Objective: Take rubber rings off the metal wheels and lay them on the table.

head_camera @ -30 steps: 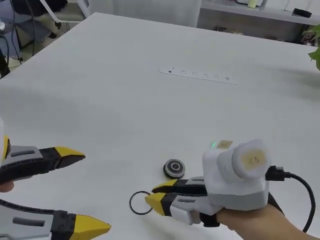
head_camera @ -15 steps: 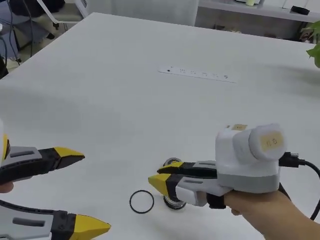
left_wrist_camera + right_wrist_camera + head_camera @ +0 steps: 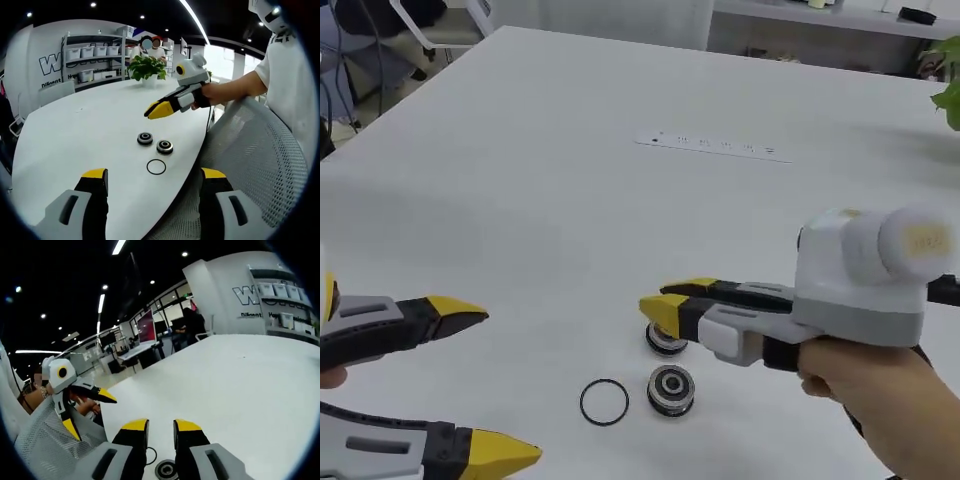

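Observation:
Two small metal wheels lie on the white table: one [image 3: 666,343] just under my right gripper's tips, the other [image 3: 671,389] nearer me. A loose black rubber ring [image 3: 604,402] lies flat to its left. My right gripper [image 3: 668,303] hovers above the farther wheel, its jaws together with nothing between them. My left gripper [image 3: 496,385] waits wide open at the left, apart from everything. In the left gripper view both wheels [image 3: 145,138] [image 3: 164,146] and the ring [image 3: 156,166] lie ahead of its jaws. One wheel [image 3: 167,470] sits below the right gripper [image 3: 161,426].
A white power strip [image 3: 710,146] lies flat farther back on the table [image 3: 520,180]. A mesh chair back [image 3: 250,150] stands at the table's near edge. A potted plant [image 3: 146,67] sits at the far end.
My right gripper has risen and moved right and away from the ring, uncovering the second wheel that now lies beside the ring. The left gripper has stayed put.

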Available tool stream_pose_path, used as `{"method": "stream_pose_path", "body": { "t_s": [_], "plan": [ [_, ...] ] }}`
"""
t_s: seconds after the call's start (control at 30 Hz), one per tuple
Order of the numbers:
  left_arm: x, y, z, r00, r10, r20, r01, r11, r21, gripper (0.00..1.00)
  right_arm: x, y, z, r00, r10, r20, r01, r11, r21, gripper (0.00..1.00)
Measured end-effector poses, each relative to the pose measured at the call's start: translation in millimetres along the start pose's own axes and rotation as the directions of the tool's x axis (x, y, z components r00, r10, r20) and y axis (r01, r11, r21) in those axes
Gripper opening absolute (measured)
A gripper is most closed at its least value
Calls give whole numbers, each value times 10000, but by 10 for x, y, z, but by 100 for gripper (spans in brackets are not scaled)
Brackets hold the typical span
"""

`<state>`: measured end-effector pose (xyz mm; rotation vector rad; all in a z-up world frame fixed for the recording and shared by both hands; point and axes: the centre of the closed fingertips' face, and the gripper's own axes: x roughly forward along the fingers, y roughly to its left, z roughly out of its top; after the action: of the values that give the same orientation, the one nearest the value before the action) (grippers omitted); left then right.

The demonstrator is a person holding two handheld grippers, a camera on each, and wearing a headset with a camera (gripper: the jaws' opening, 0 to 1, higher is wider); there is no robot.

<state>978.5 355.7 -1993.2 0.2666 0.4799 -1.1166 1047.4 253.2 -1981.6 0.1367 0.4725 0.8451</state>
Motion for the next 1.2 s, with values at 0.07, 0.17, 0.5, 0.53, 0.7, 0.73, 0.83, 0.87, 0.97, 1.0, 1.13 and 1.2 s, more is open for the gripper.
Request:
{"method": "stream_pose_path", "body": {
  "t_s": [0.07,0.17,0.5,0.53,0.7,0.73,0.83,0.87,0.97,1.0,1.13,1.2],
  "plan": [
    [0,0,-2,10000,2,-12,-2,10000,3,72,-39,-30,55,9998,-71,184,69,10000,66,18],
    [0,-2,-3,10000,-7,-17,7,10000,-6,72,-97,-79,126,9986,-157,506,144,9996,256,20],
    [1,-5,-2,10000,-29,-11,29,10000,-21,72,-280,-207,280,9943,-335,1016,271,9976,636,22],
    [2,-8,-2,10000,-44,-17,44,10000,-7,72,-293,-238,266,9945,-442,946,382,9972,651,23],
    [3,-13,0,10000,-64,-6,64,10000,-7,72,-368,-295,240,9944,-525,915,483,9977,479,25],
    [3,-13,2,10000,-63,4,63,10000,-21,72,-378,-305,233,9948,-532,867,493,9977,462,26],
    [4,-20,4,9999,-103,17,103,9999,-43,72,-417,-327,201,9959,-422,804,393,9985,382,26],
    [4,-21,4,9999,-108,15,108,9999,-44,72,-425,-327,182,9967,-334,746,303,9986,423,27],
    [5,-25,3,9999,-129,0,129,9999,-49,72,-467,-378,113,9973,-265,681,239,9990,381,28],
    [5,-26,3,9999,-133,1,133,9999,-55,72,-476,-395,103,9975,-274,647,245,9987,442,28],
    [5,-27,2,9999,-148,-7,148,9999,-86,72,-517,-462,96,9969,-388,689,354,9981,502,26],
    [7,-33,-2,9998,-185,-30,184,9998,-93,72,-524,-480,81,9969,-438,657,403,9977,538,27]
  ]
}}
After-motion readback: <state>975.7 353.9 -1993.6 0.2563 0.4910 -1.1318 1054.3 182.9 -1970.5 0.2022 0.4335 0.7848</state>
